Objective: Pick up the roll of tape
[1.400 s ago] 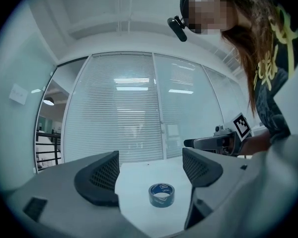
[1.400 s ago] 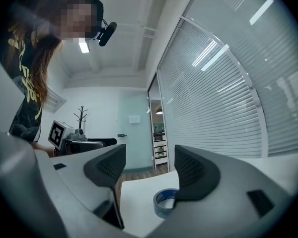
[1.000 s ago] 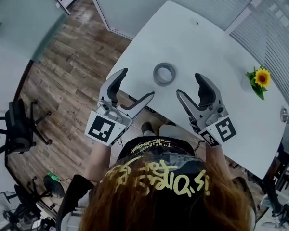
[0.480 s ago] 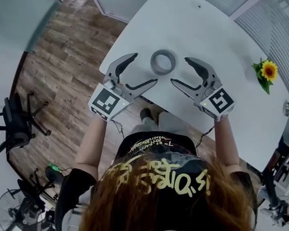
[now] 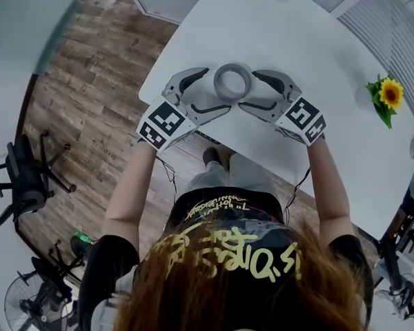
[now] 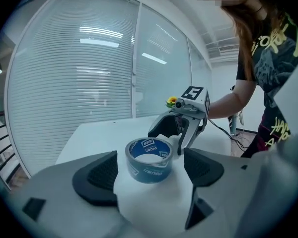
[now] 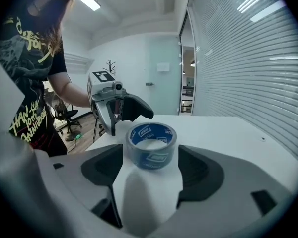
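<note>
A grey roll of tape (image 5: pixel 232 81) with a blue printed core lies flat on the white table (image 5: pixel 297 33), near its front edge. My left gripper (image 5: pixel 217 89) reaches it from the left and stands open, its pads clear of the roll. From the right comes my right gripper (image 5: pixel 248 90), whose jaws are opening; they do not touch the roll. In the left gripper view the tape (image 6: pixel 149 160) stands at the mouth of the jaws, with the right gripper (image 6: pixel 181 128) behind it. The right gripper view shows the tape (image 7: pixel 151 145) the same way, the left gripper (image 7: pixel 121 110) beyond.
A small sunflower (image 5: pixel 388 95) stands at the table's right side. The table's front edge runs just under both grippers, with wooden floor (image 5: pixel 90 81) below. An office chair (image 5: pixel 24 178) is far to the left. Window blinds (image 6: pixel 64 83) close off the far side.
Both grippers have come down and closed in on the tape from either side. Their jaws now flank the roll, where before they hung short of it. The tape has not moved.
</note>
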The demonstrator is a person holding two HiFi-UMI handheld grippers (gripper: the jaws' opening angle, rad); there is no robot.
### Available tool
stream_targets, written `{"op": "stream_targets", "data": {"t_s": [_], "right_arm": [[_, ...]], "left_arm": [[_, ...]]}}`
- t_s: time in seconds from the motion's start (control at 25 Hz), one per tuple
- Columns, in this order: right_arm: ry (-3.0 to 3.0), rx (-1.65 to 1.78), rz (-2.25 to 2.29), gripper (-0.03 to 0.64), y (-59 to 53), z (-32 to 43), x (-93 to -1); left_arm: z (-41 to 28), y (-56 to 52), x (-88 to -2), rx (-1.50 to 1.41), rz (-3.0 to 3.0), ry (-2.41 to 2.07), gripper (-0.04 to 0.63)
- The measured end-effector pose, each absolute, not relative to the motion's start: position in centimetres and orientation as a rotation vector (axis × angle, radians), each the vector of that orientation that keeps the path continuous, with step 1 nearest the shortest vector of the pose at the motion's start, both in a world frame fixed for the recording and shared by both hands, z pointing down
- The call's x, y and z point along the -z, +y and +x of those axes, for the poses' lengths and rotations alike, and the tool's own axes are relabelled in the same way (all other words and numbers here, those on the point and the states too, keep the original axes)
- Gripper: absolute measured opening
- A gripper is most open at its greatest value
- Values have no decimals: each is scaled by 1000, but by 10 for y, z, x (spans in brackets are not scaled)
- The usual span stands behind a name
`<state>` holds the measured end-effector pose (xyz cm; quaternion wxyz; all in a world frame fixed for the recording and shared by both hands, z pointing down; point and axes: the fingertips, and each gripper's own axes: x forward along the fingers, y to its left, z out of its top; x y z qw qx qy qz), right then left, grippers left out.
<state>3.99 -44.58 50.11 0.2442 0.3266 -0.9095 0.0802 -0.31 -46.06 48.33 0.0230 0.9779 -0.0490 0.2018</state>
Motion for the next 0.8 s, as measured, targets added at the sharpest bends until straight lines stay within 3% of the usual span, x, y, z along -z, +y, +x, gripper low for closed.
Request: {"op": "stream_targets", "data": {"t_s": [0.48, 0.8], "right_arm": [[-2383, -188, 805, 328, -454, 29, -519], [-2357, -178, 824, 330, -457, 28, -525]], "left_arm": [[12, -467, -518, -1014, 3022, -49, 385], [12, -469, -523, -1102, 3012, -25, 365]]}}
